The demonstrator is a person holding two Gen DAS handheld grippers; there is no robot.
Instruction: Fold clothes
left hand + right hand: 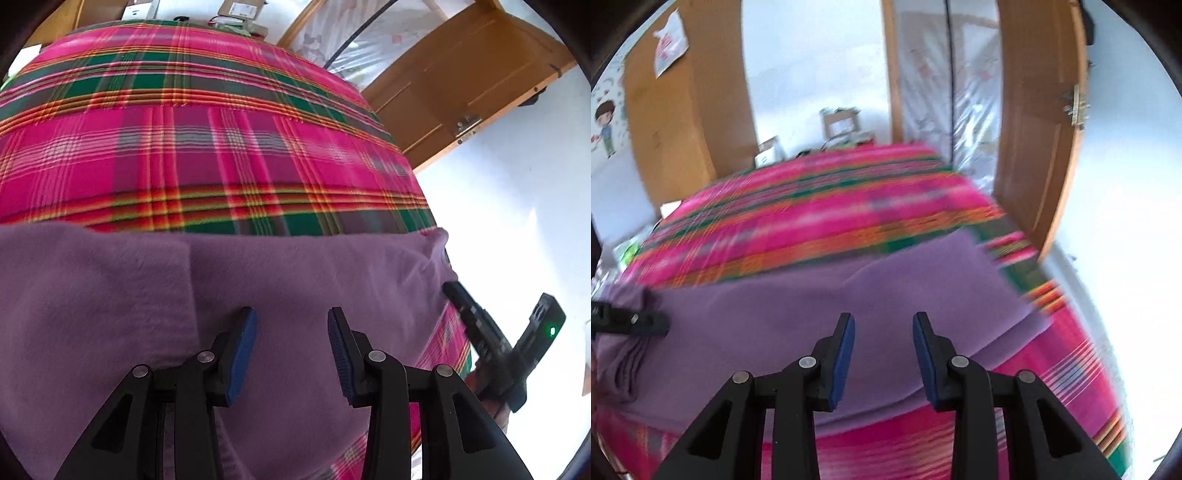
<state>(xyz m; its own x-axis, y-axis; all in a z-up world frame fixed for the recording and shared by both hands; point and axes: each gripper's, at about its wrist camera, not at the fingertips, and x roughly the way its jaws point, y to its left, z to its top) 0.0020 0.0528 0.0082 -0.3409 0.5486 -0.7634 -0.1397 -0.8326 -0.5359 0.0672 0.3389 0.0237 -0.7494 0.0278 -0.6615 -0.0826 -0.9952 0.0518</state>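
purple garment (122,295) lies flat across lower frame on the plaid-covered bed (207,147), spread for folding. left gripper (291,354) and right gripper (882,358) hover above, jaws half open, holding nothing.

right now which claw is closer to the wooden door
Right. The right claw hangs over the door-side end of the purple cloth; the left claw hangs farther from the door.

one purple garment (122,295), one plaid cloth (207,147), two grippers (291,350), one door (469,74)
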